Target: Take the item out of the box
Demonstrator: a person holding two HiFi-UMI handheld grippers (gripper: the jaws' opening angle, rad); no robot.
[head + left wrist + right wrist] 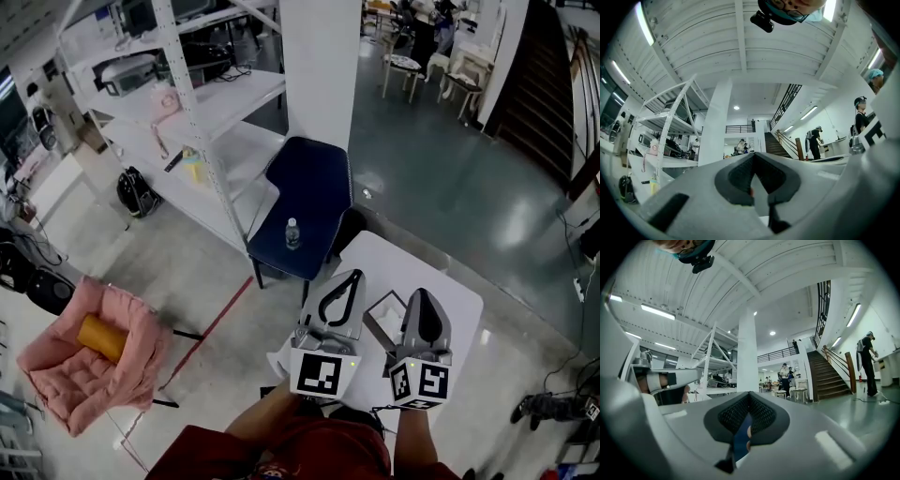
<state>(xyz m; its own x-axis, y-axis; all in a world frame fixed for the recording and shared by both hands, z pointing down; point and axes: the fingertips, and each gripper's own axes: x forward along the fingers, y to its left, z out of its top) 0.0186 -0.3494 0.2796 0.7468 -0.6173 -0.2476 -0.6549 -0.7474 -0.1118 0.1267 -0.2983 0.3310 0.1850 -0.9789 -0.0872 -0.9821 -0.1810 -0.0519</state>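
Pre-grasp: left tool (352, 277) and right tool (419, 294) both shut, empty, near box (381, 321); next we open one and reach in.

Box (382, 317) on table (445, 295); behind it, bottle (292, 233) on chair (319, 183).

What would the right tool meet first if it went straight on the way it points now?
Nothing close: the right tool points level across the room, and the white pillar stands dead ahead, probably first; depth is unclear.
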